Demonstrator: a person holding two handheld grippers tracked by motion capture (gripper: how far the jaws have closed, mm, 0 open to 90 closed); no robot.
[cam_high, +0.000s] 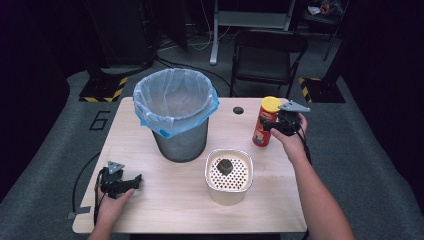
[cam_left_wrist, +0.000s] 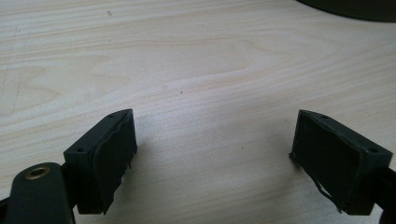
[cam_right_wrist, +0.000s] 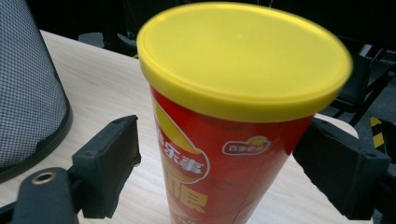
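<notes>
glossy red can, matt wooden table

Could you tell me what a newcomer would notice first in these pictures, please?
Probably the red chip can with its yellow lid, upright near the table's right edge, with the right gripper open around it, a gap visible at the left pad in the right gripper view. Next comes the mesh waste bin with its pale blue liner at the table's middle back, and the white perforated container in front of it.

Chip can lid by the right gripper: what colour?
Yellow: the round plastic lid caps the red cardboard chip can. The right gripper view shows it best.
</notes>
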